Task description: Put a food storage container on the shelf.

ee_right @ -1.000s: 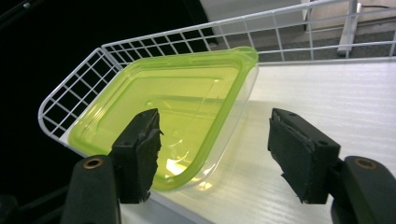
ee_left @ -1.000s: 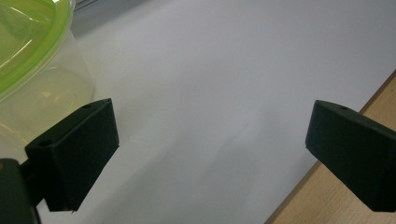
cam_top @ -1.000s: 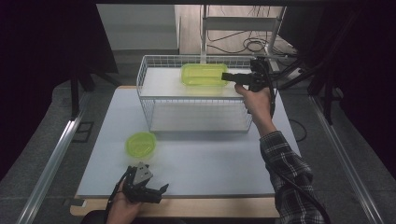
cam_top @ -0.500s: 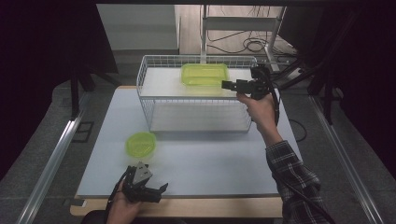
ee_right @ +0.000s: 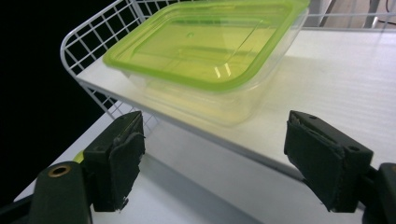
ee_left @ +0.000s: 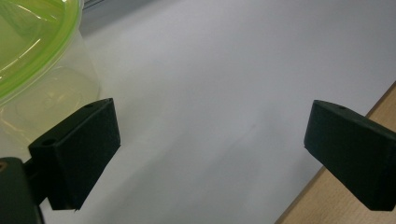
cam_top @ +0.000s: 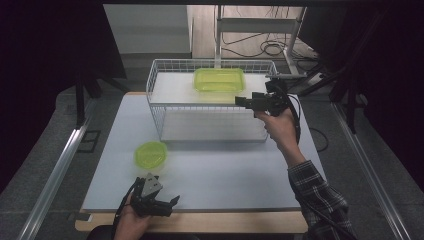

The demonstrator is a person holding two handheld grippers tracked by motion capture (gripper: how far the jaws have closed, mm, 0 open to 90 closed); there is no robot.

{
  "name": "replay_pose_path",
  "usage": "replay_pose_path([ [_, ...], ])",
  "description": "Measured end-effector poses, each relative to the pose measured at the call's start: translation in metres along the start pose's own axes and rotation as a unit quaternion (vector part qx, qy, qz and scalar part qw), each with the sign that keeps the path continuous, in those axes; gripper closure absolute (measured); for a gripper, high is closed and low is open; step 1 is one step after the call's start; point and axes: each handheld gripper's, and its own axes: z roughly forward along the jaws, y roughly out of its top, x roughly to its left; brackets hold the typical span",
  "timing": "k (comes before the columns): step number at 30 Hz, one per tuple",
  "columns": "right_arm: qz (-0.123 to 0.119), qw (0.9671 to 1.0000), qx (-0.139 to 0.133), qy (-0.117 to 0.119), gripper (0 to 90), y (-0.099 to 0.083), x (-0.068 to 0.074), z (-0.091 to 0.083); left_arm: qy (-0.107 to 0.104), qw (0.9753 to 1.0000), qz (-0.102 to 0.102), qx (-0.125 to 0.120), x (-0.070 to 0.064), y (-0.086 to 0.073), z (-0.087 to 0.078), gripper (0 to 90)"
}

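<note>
Holding both grippers wide open, a person works at a white table [cam_top: 225, 170] with a wire rack [cam_top: 210, 100] on it.

On the rack's upper shelf sits a rectangular box [cam_top: 219, 80] with a green lid. The right gripper [cam_top: 244, 102] hovers just off the shelf's right front edge, jaws spread and empty, pointing at the box without touching it. The left gripper [cam_top: 167, 205] lies low at the table's near edge, jaws also spread and empty. A round tub [cam_top: 151, 154] with a green lid stands near it on the table, close beside one jaw in the left gripper view.
</note>
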Motion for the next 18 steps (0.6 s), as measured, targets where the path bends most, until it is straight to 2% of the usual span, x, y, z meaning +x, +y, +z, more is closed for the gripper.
replay_pose_path([
  [7,-0.007,0.9998,0.007,0.015,17.1,-0.014,0.005,-0.003,-0.009,0.9999,-0.009,0.009,0.000,0.000,0.001,3.5],
  [18,-0.036,0.9990,0.019,0.016,12.3,-0.040,0.011,-0.006,-0.007,0.9999,-0.003,0.010,-0.001,0.000,0.002,3.4],
])
